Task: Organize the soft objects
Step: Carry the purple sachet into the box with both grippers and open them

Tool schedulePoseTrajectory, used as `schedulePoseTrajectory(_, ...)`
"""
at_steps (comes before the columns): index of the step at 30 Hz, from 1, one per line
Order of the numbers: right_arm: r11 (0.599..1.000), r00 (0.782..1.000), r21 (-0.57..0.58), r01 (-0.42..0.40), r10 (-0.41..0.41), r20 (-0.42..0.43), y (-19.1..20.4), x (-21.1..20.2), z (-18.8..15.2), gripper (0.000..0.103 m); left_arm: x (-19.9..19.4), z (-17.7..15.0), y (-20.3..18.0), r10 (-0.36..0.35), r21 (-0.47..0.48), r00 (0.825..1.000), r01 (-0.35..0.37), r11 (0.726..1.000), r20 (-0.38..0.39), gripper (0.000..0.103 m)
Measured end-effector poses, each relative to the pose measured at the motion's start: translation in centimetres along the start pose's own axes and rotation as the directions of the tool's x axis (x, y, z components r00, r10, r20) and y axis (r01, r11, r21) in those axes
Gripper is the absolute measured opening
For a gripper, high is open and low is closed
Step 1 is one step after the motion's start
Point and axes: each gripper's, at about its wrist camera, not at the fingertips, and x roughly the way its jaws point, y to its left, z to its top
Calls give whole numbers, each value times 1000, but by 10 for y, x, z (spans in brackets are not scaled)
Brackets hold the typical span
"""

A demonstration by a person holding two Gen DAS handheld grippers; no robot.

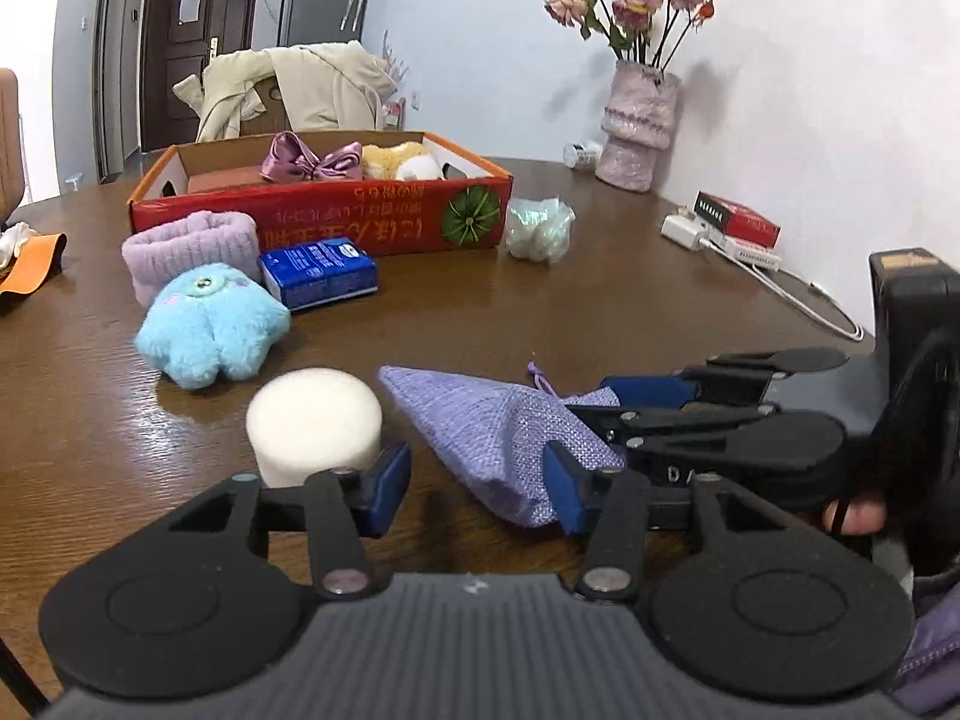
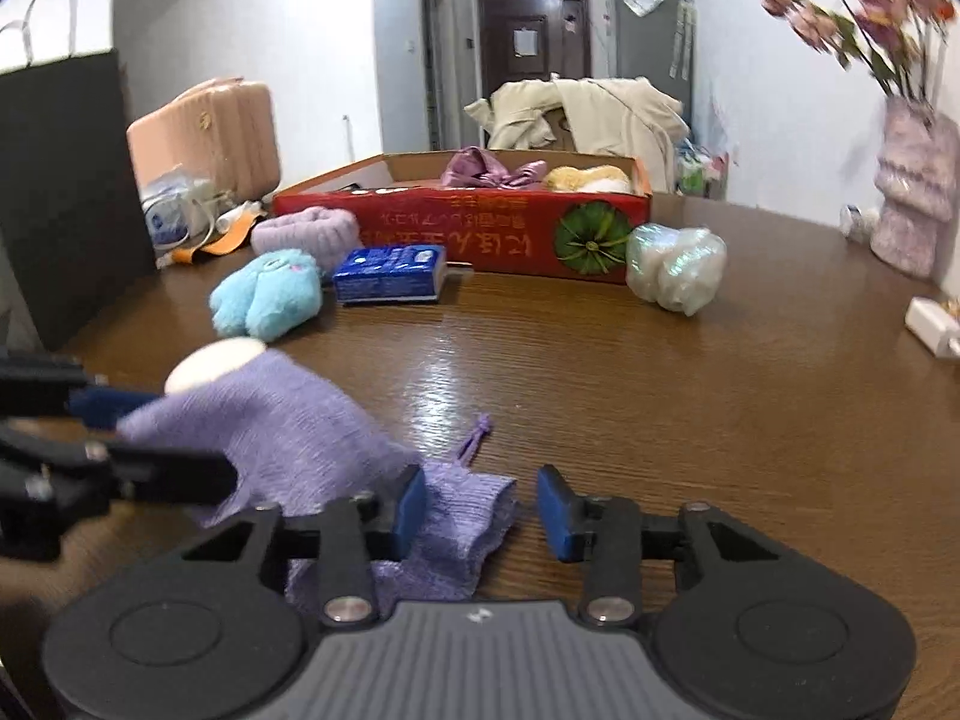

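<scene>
Both tools are converged on the lilac drawstring pouch [image 1: 498, 438], which lies flat on the table [image 1: 600, 312] nearest the person, prob. because it's the closest loose soft item and floppy enough to want two grips. The left hand-held gripper [image 1: 480, 483] sits low w/ its jaws apart; its right pad [image 1: 567, 489] touches the pouch's near edge while the left pad is just beside the white foam cylinder [image 1: 314, 420], so nothing is clamped yet. The right hand-held gripper [image 2: 480, 513] is also spread open, w/ the pouch's gathered neck lying between its fingers, against the left pad [image 2: 411, 510] and apart from the right one (the cord tail [image 2: 477, 435] trails out on the wood). My read: a pinch on the neck is being set up. The red cardboard box [image 1: 336, 222] at the back already holds a satin bow [image 1: 312, 159] and a yellow plush [image 1: 399, 161], so it looks like the collecting spot. Waiting just in front of it: blue plush [image 1: 210, 324], purple knit band [image 1: 189, 246], tissue pack [image 1: 321, 270], and a pearly scrunchie-like bundle [image 1: 537, 228] at the box's right corner.
</scene>
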Motion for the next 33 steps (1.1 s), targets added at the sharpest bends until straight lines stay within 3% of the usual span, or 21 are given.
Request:
schedulePoseTrajectory(2, 999, 1000, -32, -3, 3, 0, 5, 0, 1, 26, 1, 0, 3, -15, -5, 1000, 15, 1000, -6, 13)
schedulePoseTrajectory(4, 999, 1000, -42, -23, 23, 3, 6, -1, 3, 16, 1, 1, 1, -30, -1, 1000, 30, 1000, -3, 8)
schedulePoseTrajectory(7, 998, 998, -5, -59, 59, 8, -2, -6, 14, 8, -2, 8, -1, -49, 14, 998, 49, 999, 27, 8)
schedulePoseTrajectory(9, 997, 995, 16, -78, 77, 60, -10, -16, 30, 7, -5, 20, 1, -71, 18, 995, 70, 997, 68, 8)
schedulePoseTrajectory(13, 997, 980, -3, -76, 76, 185, -30, -22, 85, 6, 5, 75, 12, -90, 31, 980, 85, 996, 179, 8)
schedulePoseTrajectory(16, 999, 969, -37, -39, 47, 243, -48, -2, 137, 6, 37, 123, 26, -72, 19, 973, 69, 997, 219, 8)
schedulePoseTrajectory(21, 1000, 988, -23, -16, 19, 154, -86, 79, 212, 6, 120, 185, 56, -38, -79, 988, 50, 996, 152, 8)
schedulePoseTrajectory(24, 1000, 998, -7, 25, -25, 49, -101, 132, 233, 6, 162, 203, 70, -1, -123, 994, 15, 992, 113, 8)
schedulePoseTrajectory(27, 993, 995, -71, 95, -97, -26, -97, 164, 232, 6, 199, 204, 75, 42, -125, 999, -42, 991, -3, 8)
schedulePoseTrajectory(30, 984, 988, -105, 143, -149, -50, -91, 176, 221, 15, 210, 196, 75, 38, -115, 999, -40, 993, -22, 19)
schedulePoseTrajectory(32, 986, 989, -91, 138, -142, -50, -93, 175, 218, 15, 207, 192, 80, 34, -115, 999, -37, 993, -27, 40)
schedulePoseTrajectory(33, 988, 990, -81, 133, -137, -39, -95, 173, 219, 16, 204, 191, 83, 21, -123, 1000, -24, 992, -21, 45)
